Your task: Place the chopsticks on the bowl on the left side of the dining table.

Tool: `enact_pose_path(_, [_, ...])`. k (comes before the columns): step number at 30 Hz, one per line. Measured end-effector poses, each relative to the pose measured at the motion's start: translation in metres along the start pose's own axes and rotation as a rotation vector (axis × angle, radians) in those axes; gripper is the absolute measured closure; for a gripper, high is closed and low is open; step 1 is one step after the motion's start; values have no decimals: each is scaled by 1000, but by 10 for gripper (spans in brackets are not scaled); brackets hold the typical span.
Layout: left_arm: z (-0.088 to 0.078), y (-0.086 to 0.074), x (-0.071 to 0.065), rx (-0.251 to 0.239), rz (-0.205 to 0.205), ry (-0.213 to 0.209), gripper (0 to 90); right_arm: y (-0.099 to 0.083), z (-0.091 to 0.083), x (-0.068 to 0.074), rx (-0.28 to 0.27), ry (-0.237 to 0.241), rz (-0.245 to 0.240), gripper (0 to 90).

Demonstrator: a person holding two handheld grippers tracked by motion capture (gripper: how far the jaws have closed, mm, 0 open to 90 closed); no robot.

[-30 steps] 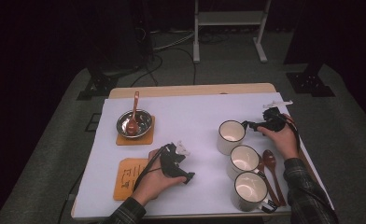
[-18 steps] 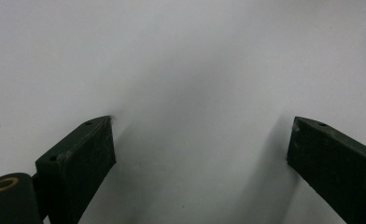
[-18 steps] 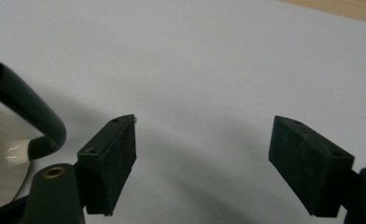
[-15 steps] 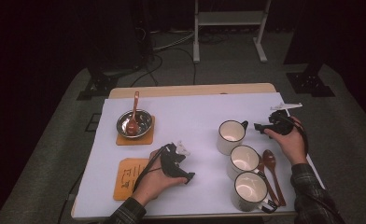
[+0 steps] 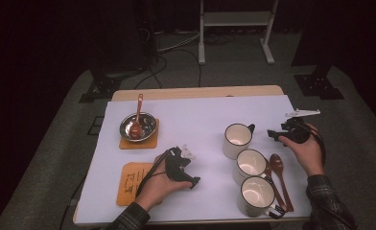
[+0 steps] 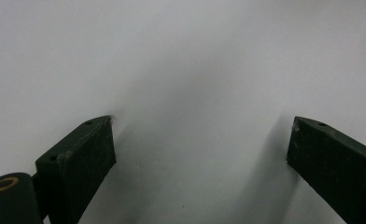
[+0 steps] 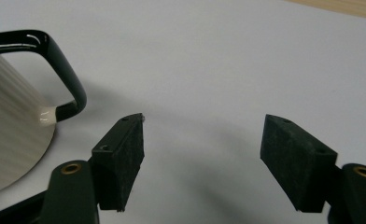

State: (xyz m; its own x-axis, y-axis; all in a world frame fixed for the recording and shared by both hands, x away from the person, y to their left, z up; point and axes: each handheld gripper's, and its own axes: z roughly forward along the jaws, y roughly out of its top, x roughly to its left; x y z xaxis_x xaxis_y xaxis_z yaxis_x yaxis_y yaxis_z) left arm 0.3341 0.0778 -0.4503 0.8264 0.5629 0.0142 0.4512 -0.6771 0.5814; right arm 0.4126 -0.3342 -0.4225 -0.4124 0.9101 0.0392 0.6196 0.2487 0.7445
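Right claw (image 7: 202, 140) beside ribbed, black-handled mug (image 7: 13, 121)

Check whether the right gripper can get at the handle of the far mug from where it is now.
Probably yes. The right gripper sits just beside the far mug, its jaws apart with nothing between them, having just been closing a little. The black handle faces it across bare white table cover; nothing lies between.

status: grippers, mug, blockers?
Right gripper open, jaws just been closing, empty, beside far mug handle. Left gripper open, on the sheet. Nothing between.
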Motion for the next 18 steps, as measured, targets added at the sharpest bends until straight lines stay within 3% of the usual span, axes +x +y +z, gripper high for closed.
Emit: enact_pose_path(18, [0, -1, 0, -5, -5, -1, 64, -23, -25, -1, 34, -19, -7, 459])
